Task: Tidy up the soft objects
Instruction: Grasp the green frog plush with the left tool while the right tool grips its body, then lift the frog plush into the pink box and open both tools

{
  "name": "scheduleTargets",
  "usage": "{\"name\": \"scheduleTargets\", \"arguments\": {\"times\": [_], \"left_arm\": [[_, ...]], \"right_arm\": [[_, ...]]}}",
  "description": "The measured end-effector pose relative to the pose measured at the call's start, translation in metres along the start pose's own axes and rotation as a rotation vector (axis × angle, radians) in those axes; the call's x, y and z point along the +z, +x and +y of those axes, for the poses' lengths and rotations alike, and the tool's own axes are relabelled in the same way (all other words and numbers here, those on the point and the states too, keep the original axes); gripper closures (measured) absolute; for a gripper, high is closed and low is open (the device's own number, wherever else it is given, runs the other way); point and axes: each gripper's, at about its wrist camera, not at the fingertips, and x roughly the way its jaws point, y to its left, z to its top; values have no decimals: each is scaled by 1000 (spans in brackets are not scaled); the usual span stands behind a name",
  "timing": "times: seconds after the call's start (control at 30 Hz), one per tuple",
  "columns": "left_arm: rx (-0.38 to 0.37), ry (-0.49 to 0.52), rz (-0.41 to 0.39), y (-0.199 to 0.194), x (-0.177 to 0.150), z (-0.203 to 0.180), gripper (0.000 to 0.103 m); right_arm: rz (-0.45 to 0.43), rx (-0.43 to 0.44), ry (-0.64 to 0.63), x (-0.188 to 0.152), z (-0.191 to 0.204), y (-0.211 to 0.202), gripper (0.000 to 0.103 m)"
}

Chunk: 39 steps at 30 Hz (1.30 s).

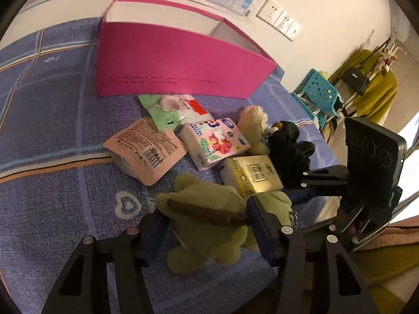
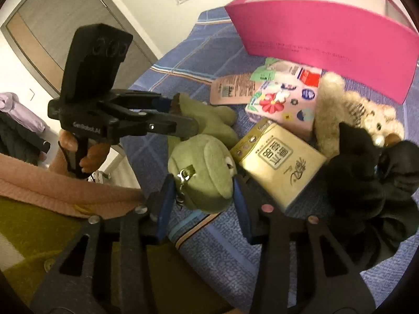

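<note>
Both claws clamped green frog plush [image 1: 207, 225]: left claw [image 1: 207, 217] on body, right claw [image 2: 203, 193] on head. Soft, light, squashy; mid-body grip prob. best.

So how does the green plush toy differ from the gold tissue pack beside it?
The green plush toy is rounded and fuzzy; the gold tissue pack is a flat-sided, glossy block. The toy is plain green with a metal clip on it; the pack carries printed characters. The toy sits between the fingers of both grippers; nothing grips the pack. Both lie on the blue bedspread, in front of the pink box.
</note>
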Motion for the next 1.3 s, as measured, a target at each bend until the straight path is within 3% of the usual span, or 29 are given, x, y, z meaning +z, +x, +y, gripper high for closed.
{"name": "scheduleTargets", "arguments": {"times": [0.33,0.53,0.7,1.0,1.3], "left_arm": [[-8,53,-154,-47,26,-14,44],[55,134,-271,-70,75,-23,44],[95,134,-327,-73,127,-16,44],[150,62,-329,-47,199,27,44],[194,6,-262,-3,229,64,44]], "right_arm": [[-98,2,-107,34,9,-37,58],[-194,-51,-198,79,5,-64,58],[-249,-112,-248,123,-8,-74,58],[-227,-185,-270,194,-59,-66,59],[-116,-227,-240,232,-105,-28,60]]}}
